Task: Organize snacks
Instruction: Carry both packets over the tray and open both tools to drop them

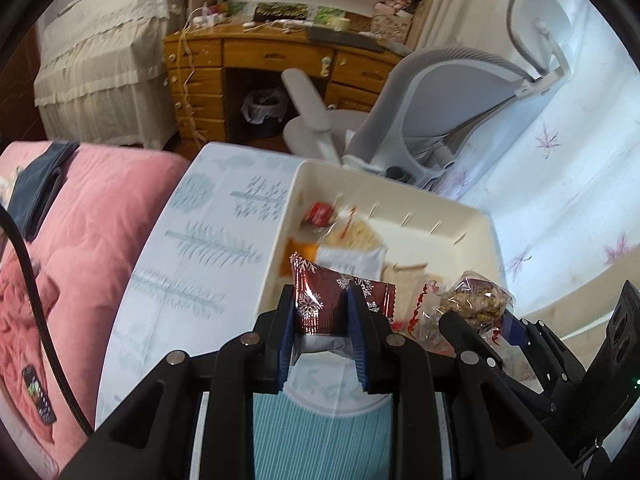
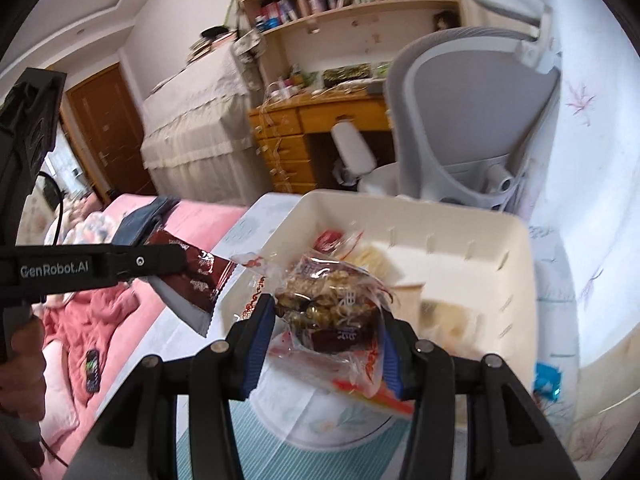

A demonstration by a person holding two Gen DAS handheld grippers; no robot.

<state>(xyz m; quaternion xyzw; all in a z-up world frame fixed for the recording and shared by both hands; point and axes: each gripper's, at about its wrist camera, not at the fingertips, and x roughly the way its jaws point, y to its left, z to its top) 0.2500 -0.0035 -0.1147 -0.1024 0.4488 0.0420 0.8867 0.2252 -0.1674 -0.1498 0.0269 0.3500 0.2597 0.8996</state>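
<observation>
Gripping a dark red snowflake packet (image 1: 338, 304), the left gripper (image 1: 324, 316) sits lower centre — the right gripper (image 2: 326, 332), half-open, clamps a clear nut-snack bag (image 2: 332, 304) before the white bin (image 2: 516, 280).

In the left wrist view, the left gripper (image 1: 322, 312) is sitting at lower centre with a snowflake-printed snack packet (image 1: 332, 300) between its pads, and the right gripper (image 1: 480, 320) is sitting just to its right with a clear bag of nut snacks (image 1: 476, 300) between its fingers. Both packets are hanging before the near rim of a storage tray (image 1: 460, 216), which is standing on a table (image 1: 208, 240) at frame centre. More wrapped snacks (image 1: 352, 236) are lying inside the tray. A bed (image 1: 88, 216) is lying left of the table, an office chair (image 1: 448, 108) is standing behind the tray, and a desk (image 1: 276, 60) is standing behind that, at upper centre.
</observation>
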